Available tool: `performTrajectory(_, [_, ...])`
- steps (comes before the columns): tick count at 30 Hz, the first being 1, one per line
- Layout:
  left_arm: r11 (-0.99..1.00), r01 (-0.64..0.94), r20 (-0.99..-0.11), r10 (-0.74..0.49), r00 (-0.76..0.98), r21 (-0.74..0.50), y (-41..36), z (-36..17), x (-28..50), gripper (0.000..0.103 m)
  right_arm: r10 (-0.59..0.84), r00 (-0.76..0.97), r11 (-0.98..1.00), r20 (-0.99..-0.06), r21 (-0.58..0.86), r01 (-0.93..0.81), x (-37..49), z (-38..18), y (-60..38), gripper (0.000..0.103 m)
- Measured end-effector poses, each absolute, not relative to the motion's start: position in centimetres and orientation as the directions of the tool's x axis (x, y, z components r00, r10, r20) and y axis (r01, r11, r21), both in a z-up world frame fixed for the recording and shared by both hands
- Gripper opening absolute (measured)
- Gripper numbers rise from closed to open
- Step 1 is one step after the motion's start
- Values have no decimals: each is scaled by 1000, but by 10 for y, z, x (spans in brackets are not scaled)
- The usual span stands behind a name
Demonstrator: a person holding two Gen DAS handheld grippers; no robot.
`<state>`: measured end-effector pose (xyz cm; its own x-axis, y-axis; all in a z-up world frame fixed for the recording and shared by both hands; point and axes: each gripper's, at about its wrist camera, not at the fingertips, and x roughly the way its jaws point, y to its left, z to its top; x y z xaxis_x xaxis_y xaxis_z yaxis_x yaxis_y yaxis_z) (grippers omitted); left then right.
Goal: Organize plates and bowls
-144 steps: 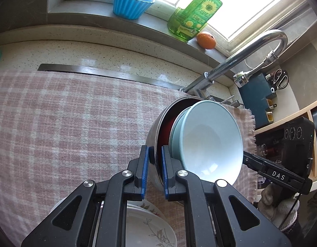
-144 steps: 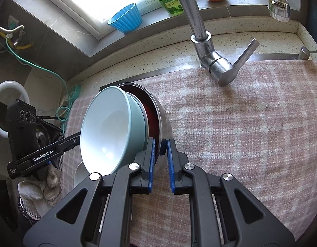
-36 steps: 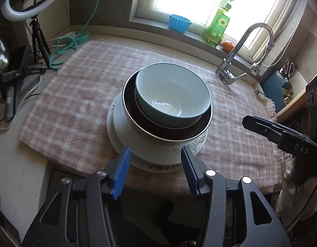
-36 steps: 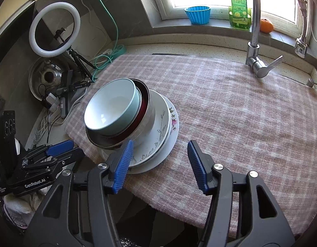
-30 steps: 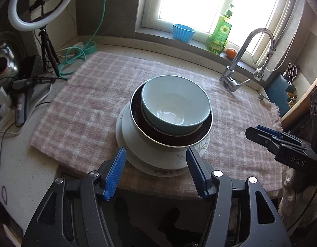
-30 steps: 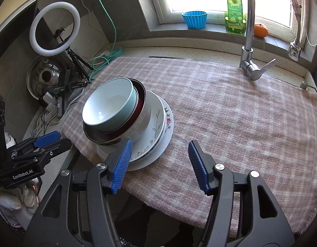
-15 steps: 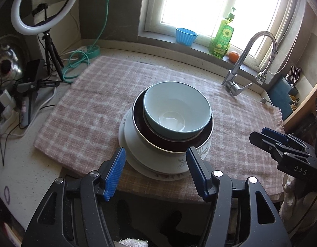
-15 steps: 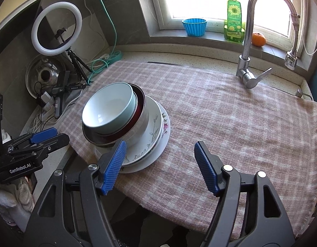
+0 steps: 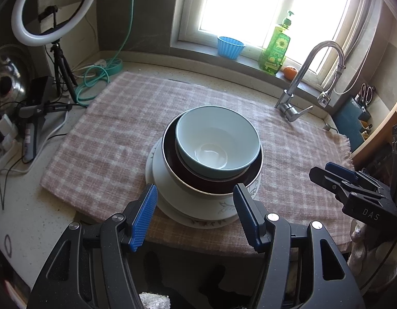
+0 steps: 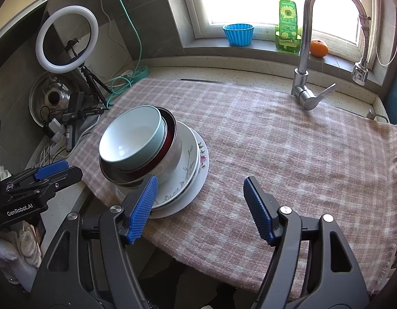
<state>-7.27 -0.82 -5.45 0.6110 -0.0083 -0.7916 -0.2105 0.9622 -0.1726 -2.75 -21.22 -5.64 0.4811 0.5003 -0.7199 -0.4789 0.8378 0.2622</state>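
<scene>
A stack of dishes stands on the pink checked cloth. On top is a pale blue bowl, nested in a steel bowl with a dark red inside, over white floral plates. The same stack shows in the right wrist view, with the blue bowl and the plates. My left gripper is open and empty, held back from the near side of the stack. My right gripper is open and empty, near the cloth's front edge, right of the stack. Each gripper shows in the other's view: right, left.
A tap stands at the back right. On the windowsill are a blue cup, a green soap bottle and an orange. A ring light on a tripod, cables and a steel lid lie at the left.
Both grippers let go of the steel bowl, which now rests on the plates. Both have opened and drawn back and up from the stack. The right jaws have widened a little.
</scene>
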Motion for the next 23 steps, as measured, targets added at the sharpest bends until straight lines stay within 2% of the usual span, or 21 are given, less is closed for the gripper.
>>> performTrajectory(13, [959,-224,-806,-5,593,-171,-9,-56,-68,61,484,486,848,-728,253,-466,-24,-61,-213,72])
performTrajectory(23, [971,-208,-794,37,606,-114,-13,-53,-63,63,474,474,854,-742,255,-454,-16,-68,-211,72])
